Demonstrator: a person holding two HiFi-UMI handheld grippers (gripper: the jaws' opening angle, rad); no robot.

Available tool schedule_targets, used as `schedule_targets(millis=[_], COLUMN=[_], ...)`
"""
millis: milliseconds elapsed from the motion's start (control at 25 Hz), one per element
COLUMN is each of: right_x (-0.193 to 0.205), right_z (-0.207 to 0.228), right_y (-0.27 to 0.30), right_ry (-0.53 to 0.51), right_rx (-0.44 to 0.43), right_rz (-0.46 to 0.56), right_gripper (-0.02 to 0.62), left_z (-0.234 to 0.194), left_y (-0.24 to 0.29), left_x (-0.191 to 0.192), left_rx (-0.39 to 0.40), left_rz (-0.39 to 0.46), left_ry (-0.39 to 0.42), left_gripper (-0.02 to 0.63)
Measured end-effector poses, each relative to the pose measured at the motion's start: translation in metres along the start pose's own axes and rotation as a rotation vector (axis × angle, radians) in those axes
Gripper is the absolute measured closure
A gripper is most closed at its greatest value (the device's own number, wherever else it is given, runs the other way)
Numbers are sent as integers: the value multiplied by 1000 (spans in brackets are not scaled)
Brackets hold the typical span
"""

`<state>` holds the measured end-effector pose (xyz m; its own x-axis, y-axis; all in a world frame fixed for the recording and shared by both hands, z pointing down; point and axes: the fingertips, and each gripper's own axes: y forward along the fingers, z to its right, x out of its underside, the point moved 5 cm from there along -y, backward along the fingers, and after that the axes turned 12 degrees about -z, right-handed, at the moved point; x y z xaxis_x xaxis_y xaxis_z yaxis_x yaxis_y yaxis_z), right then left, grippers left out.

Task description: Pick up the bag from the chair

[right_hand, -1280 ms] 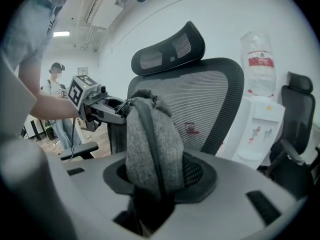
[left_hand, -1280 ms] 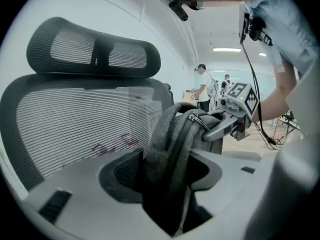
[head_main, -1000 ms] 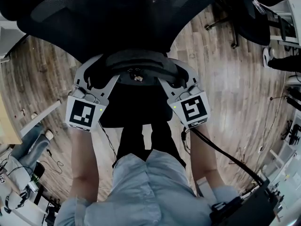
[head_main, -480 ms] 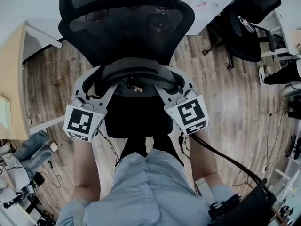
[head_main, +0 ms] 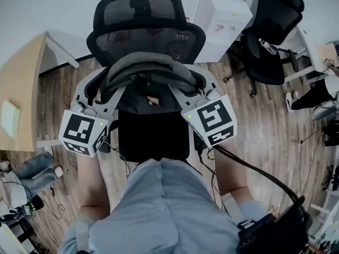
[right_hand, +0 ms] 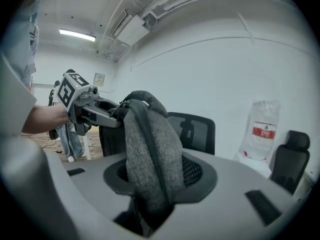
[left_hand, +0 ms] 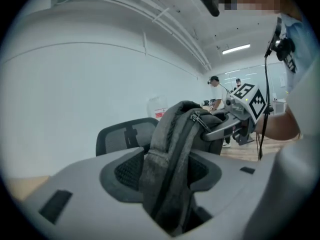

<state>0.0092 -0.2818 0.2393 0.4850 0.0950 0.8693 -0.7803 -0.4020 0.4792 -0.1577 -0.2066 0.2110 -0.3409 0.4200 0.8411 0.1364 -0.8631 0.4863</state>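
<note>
A grey fabric bag [head_main: 151, 70] hangs between my two grippers, above the seat [head_main: 153, 136] of a black mesh office chair [head_main: 145, 25]. The left gripper [head_main: 100, 89] is shut on the bag's left side. In the left gripper view a fold of the bag [left_hand: 167, 154] is pinched between that gripper's [left_hand: 167, 184] pads. The right gripper [head_main: 197, 83] is shut on the right side, with grey cloth [right_hand: 150, 149] clamped in its [right_hand: 152, 184] pads. Each gripper view shows the other gripper [left_hand: 235, 119] [right_hand: 90, 109] at the bag's far end.
A white cabinet [head_main: 222, 20] stands behind the chair and a second black chair [head_main: 270, 41] to its right. A wooden desk [head_main: 18, 99] is at the left, with a person's legs [head_main: 32, 171] below it. A cable [head_main: 254, 173] trails from the right gripper. A water jug [right_hand: 262, 129] stands by the wall.
Both grippers have risen together with the bag still clamped in them. The bag has come up off the seat, and the whole chair back now shows.
</note>
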Motion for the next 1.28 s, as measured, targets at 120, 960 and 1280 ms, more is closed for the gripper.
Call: schedule_targets(millis=[120,960,1280], right_x=[-10,-4,-3], right_z=[4,6,7], right_y=[-9,-19,-23], right_ry=[-13,-13,-9], right_rx=[17,25,28], right_rz=[15,15,24], right_gripper=[449,451,451], left_z=[1,13,17], left_y=[-5,-8,-7], left_x=[-12,-16,-19], left_rx=[-13,-48,-44], left_rz=[16,10,12], left_ry=[-6,2,13], left_gripper=[392,391,391])
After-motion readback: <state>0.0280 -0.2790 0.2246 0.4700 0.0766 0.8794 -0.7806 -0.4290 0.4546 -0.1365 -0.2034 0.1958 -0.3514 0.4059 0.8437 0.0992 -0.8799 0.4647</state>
